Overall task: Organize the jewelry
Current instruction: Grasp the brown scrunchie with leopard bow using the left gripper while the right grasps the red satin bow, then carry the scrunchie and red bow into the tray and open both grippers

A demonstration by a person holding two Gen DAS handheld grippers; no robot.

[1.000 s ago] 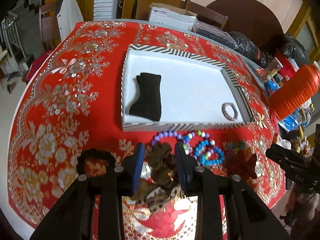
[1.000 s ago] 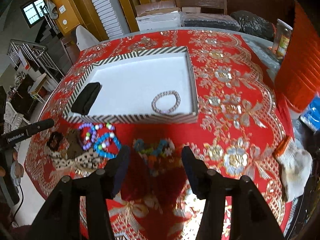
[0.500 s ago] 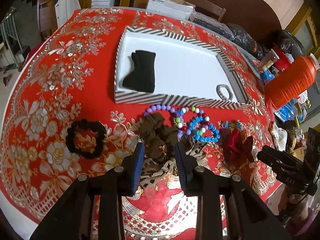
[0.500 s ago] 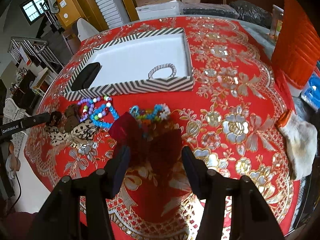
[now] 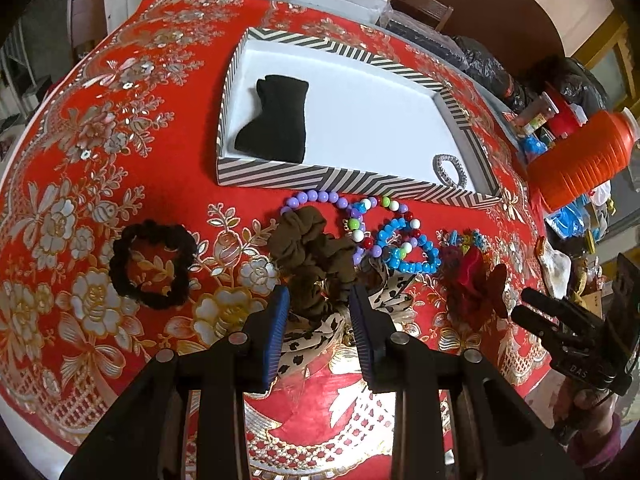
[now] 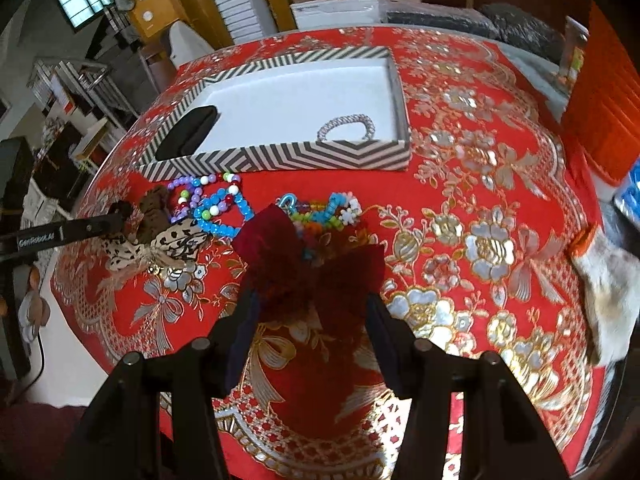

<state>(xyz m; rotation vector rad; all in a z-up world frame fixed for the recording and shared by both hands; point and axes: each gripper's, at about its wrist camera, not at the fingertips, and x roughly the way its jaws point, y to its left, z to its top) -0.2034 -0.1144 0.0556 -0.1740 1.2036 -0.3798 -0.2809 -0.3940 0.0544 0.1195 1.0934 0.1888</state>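
A striped tray (image 5: pixel 320 174) (image 6: pixel 304 156) holds a black velvet pad (image 5: pixel 276 120) and a silver bracelet (image 5: pixel 450 168) (image 6: pixel 346 126). In front of it lie a brown scrunchie (image 5: pixel 312 252), a leopard-print scrunchie (image 5: pixel 320 328) (image 6: pixel 160 248), purple beads (image 5: pixel 316 198), blue beads (image 5: pixel 408 248) (image 6: pixel 222 212), a multicolour bracelet (image 6: pixel 324 212), a dark red bow (image 6: pixel 308 264) (image 5: pixel 476 284) and a black scrunchie (image 5: pixel 150 266). My left gripper (image 5: pixel 320 320) is open, its jaws either side of the brown and leopard scrunchies. My right gripper (image 6: pixel 310 328) is open around the red bow.
An orange ribbed container (image 5: pixel 580 160) stands at the right with clutter behind it. A white glove (image 6: pixel 608 280) lies at the table's right edge. Chairs and boxes stand beyond the far edge. The red floral tablecloth (image 5: pixel 80 184) covers the table.
Both grippers have pulled back and lowered toward the table's near edge. The left one now straddles the scrunchies; the right one now straddles the red bow.
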